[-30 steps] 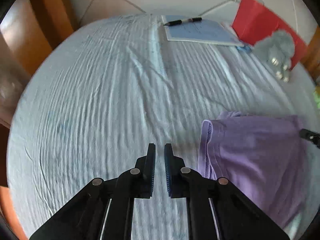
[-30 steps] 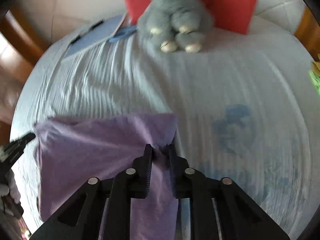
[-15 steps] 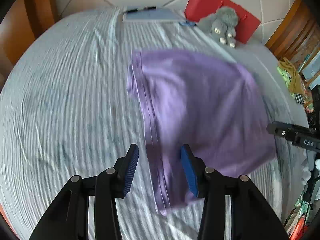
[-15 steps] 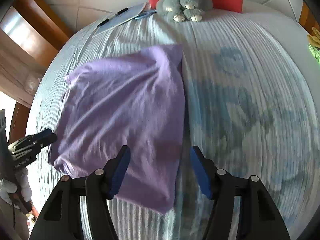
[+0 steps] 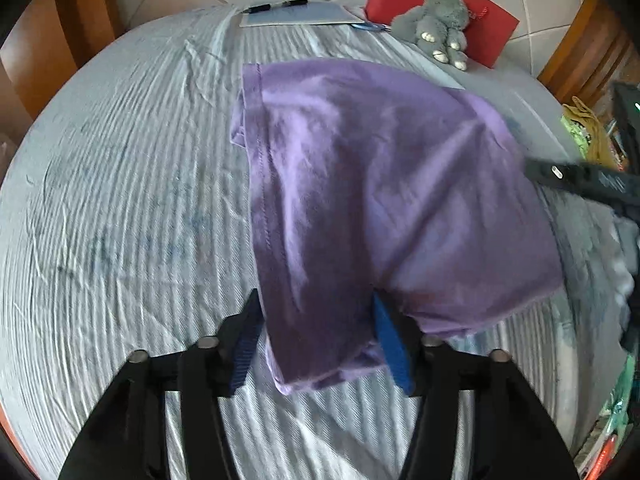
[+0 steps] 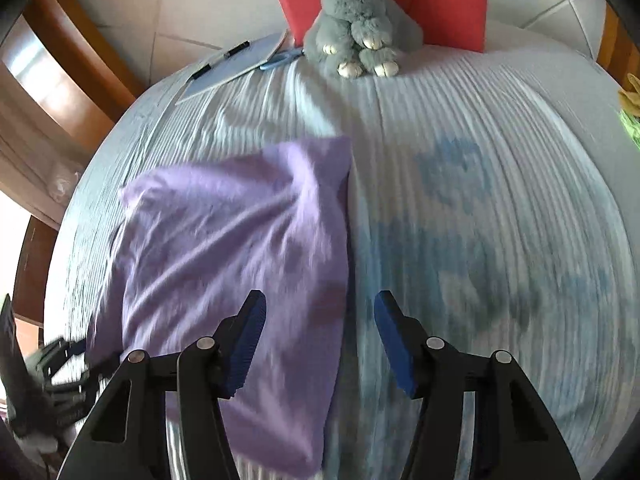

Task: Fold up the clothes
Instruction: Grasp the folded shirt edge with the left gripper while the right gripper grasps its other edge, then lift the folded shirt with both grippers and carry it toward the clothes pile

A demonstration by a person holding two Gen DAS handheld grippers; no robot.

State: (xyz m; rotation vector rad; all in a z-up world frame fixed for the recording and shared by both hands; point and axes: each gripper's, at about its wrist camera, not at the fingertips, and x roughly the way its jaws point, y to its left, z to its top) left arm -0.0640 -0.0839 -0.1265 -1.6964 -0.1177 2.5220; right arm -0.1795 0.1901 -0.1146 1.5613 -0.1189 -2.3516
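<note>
Gaping wide, both claws [image 5: 316, 340] [image 6: 318, 340] straddle the purple garment [image 5: 380, 184].

A purple garment [image 5: 380, 184], folded into a rumpled rectangle with a stitched hem along one edge, lies flat on the pale blue bedsheet [image 5: 120, 200], well short of the grey plush toy [image 6: 356, 36]

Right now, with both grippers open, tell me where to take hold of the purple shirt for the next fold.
Grip the purple shirt at its near hemmed corner, coming in low from the near side. That corner already lies between the open left gripper's fingers, and the stitched hem is a firm edge. The right gripper could likely take the near end of the shirt's right edge.
</note>
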